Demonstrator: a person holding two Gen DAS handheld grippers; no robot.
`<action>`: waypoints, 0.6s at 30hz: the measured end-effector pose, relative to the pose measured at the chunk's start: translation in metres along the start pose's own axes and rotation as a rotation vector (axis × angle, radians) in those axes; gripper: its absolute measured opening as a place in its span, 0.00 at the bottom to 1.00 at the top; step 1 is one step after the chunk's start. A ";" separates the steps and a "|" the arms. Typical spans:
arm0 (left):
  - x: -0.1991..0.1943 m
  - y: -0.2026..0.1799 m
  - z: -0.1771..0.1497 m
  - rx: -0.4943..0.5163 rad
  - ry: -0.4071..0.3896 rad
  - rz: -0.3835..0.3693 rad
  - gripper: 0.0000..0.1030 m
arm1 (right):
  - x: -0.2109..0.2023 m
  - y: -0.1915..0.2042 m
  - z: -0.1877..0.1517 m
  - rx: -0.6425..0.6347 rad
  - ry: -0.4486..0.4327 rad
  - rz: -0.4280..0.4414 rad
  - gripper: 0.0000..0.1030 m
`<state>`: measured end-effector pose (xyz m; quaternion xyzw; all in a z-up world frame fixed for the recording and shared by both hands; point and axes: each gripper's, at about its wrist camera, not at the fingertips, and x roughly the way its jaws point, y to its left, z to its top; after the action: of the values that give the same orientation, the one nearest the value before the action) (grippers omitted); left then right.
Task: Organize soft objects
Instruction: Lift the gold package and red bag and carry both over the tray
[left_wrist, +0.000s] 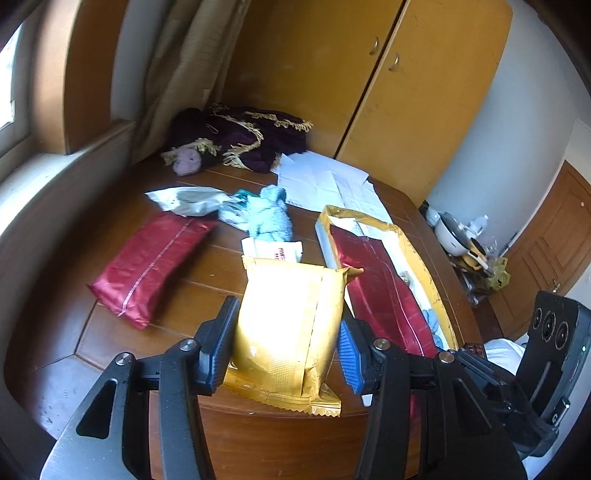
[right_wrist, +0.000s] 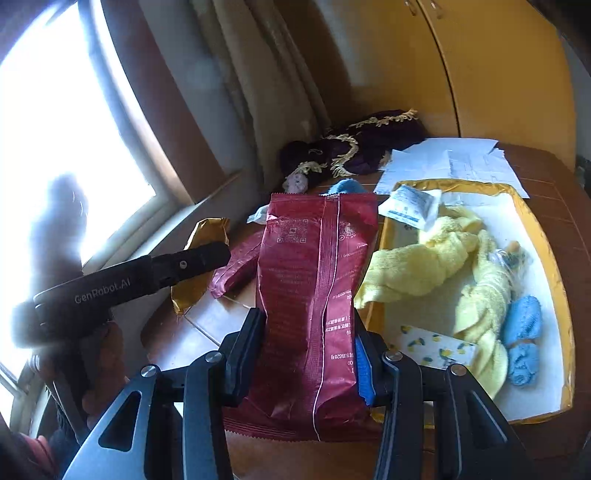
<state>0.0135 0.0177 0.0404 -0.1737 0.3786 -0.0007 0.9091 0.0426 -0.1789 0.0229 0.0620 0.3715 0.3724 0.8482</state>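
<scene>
Gold foil wraps the pack that the left tongs have closed on, pads pressed to both its flanks, low above the near edge of the table. The right tongs are likewise closed on a dark red pack, held upright just at 9 o'clock of the gold-rimmed tray.

Both packs look light, puffy and slick; the film will likely dent and slide under hard pressure, so a mid-body grip across the width, clear of the crimped ends, seems safest.

Only the right wrist view shows inside the tray: a yellow towel, blue cloths, a white sachet. Only the left wrist view shows another red pack lying at 10 o'clock of the gold one, a pale blue cloth at 12 o'clock, and a red pack across the tray's near rim.
</scene>
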 end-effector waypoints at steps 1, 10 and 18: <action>0.002 -0.003 0.002 0.000 0.005 -0.005 0.46 | -0.002 -0.004 0.001 0.007 -0.009 -0.003 0.44; 0.044 -0.057 0.026 0.006 0.064 -0.087 0.47 | -0.016 -0.070 0.044 0.091 -0.082 -0.154 0.45; 0.112 -0.107 0.035 0.023 0.199 -0.153 0.47 | 0.017 -0.133 0.059 0.203 0.021 -0.241 0.45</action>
<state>0.1318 -0.0865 0.0198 -0.1909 0.4527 -0.0917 0.8661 0.1681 -0.2524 0.0040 0.0985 0.4207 0.2292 0.8722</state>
